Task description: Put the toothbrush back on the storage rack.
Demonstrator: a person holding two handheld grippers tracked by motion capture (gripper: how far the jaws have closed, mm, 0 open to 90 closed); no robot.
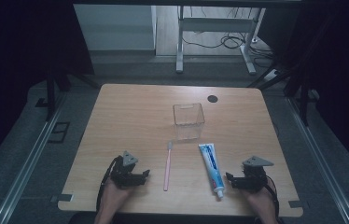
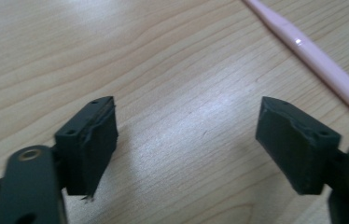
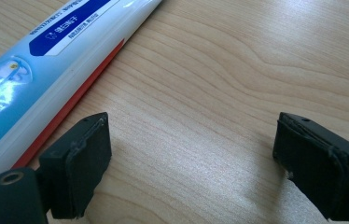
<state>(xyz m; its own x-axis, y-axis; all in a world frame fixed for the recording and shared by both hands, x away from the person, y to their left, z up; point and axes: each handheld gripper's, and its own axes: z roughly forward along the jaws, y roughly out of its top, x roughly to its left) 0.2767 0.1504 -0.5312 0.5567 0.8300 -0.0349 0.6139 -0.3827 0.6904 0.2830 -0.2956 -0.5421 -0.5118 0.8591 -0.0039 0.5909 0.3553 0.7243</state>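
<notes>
**Wooden table: both grippers idle at near edge**

Wood-grain table (image 1: 130, 112) carries all items. Left gripper (image 1: 145, 174) rests at the near edge, jaws apart, nothing between them. Right gripper (image 1: 227, 179) likewise stands released and empty. Pink toothbrush (image 1: 167, 165) lies just beside the left gripper; toothpaste tube (image 1: 210, 165) just beside the right. Farther back stands a clear plastic box (image 1: 189, 121), upright.

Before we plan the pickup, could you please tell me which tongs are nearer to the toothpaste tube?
The right tongs: they rest open just right of the toothpaste tube, near its cap. The left tongs lie open beyond the pink toothbrush, farther away.
</notes>
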